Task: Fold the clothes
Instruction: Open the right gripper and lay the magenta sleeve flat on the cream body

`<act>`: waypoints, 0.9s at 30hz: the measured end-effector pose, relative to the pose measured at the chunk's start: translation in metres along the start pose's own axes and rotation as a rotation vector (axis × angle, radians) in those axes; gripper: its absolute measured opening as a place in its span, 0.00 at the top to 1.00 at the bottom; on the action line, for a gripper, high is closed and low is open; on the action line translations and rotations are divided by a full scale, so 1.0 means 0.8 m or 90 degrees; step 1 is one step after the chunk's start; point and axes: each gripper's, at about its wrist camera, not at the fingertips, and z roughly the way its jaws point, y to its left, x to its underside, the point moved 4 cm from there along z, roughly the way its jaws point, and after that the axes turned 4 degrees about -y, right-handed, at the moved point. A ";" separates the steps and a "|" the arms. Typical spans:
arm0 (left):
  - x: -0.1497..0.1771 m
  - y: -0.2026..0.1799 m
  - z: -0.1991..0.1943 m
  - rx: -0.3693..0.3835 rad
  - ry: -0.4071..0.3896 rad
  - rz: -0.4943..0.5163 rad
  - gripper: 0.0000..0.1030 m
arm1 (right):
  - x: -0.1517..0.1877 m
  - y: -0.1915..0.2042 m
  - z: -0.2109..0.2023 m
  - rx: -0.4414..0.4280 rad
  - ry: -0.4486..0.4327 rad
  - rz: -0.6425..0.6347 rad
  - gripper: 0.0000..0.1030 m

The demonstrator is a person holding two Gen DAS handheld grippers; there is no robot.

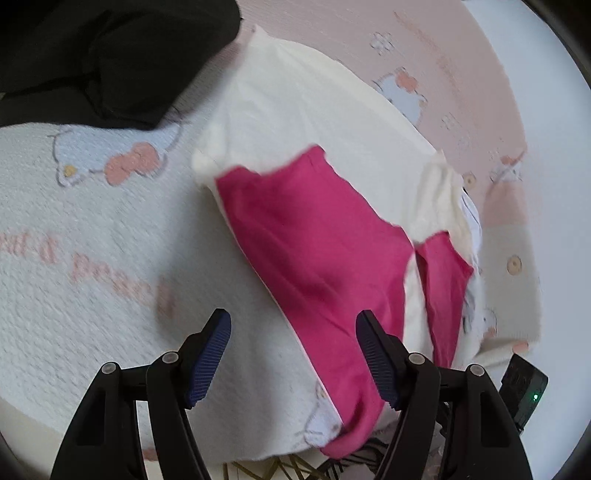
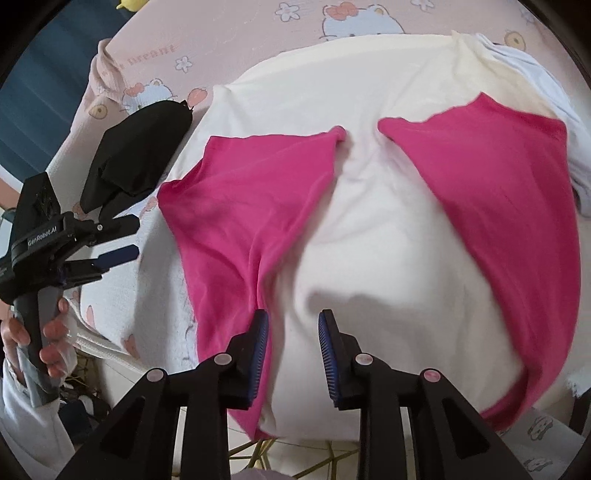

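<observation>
- My left gripper (image 1: 293, 356) is released, hovering over the bed's (image 1: 92, 258) near edge.
- My right gripper (image 2: 293, 356) is released above the cream shirt (image 2: 369, 229) with pink sleeves, spread along that edge.

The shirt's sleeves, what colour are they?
Bright pink sleeves on a cream shirt, clearest in the right wrist view.

A: Position of shirt (image 2: 369, 229)?
B: Spread on the bed (image 2: 258, 29), hem over its near edge. Dark garment (image 2: 140, 155) lies left of it, folded garment (image 2: 546, 85) at its far-right.
</observation>
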 end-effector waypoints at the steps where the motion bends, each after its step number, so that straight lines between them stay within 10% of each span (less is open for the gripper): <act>1: 0.005 -0.002 0.000 0.001 0.003 0.004 0.34 | 0.005 -0.001 -0.005 -0.006 -0.001 0.003 0.74; 13: 0.043 -0.006 0.030 0.082 0.062 -0.065 0.34 | 0.037 0.017 0.018 -0.028 0.042 -0.029 0.74; 18: 0.033 -0.017 0.041 0.074 0.049 -0.003 0.35 | 0.043 0.024 0.028 -0.052 0.057 -0.052 0.74; 27: 0.012 -0.009 0.053 0.007 0.034 0.081 0.87 | 0.050 0.037 0.035 -0.026 0.047 -0.109 0.76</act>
